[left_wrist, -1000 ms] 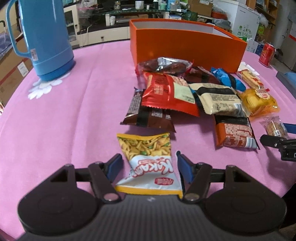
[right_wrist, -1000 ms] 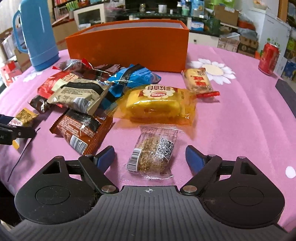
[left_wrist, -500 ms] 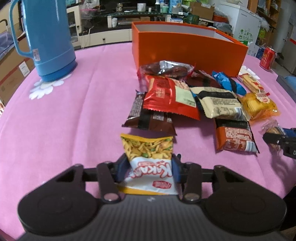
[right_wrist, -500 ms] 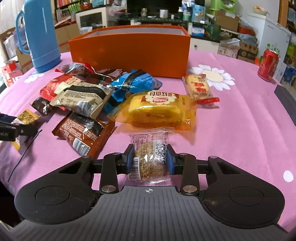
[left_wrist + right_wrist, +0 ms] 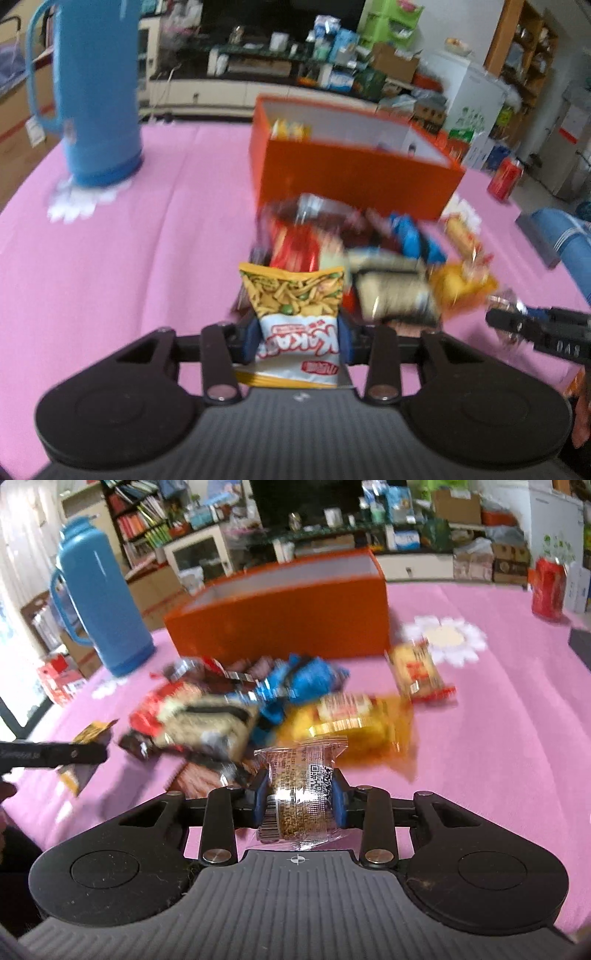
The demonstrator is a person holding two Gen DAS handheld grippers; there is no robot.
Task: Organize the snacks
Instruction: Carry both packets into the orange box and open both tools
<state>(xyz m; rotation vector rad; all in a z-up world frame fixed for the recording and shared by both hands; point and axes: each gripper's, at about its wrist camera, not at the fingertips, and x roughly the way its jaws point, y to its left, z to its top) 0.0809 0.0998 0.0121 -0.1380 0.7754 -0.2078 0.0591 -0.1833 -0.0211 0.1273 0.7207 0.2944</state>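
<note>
Presently the left gripper (image 5: 297,338) is clenched on a white-and-yellow printed snack bag (image 5: 295,314), held above the pink tablecloth (image 5: 129,258). Likewise the right gripper (image 5: 298,800) grasps a clear-wrapped brown grain bar (image 5: 299,790). Remaining foil packets (image 5: 240,709) lie heaped before the open orange rectangular box (image 5: 288,620); a blue plastic thermos jug (image 5: 98,92) stands well apart.
</note>
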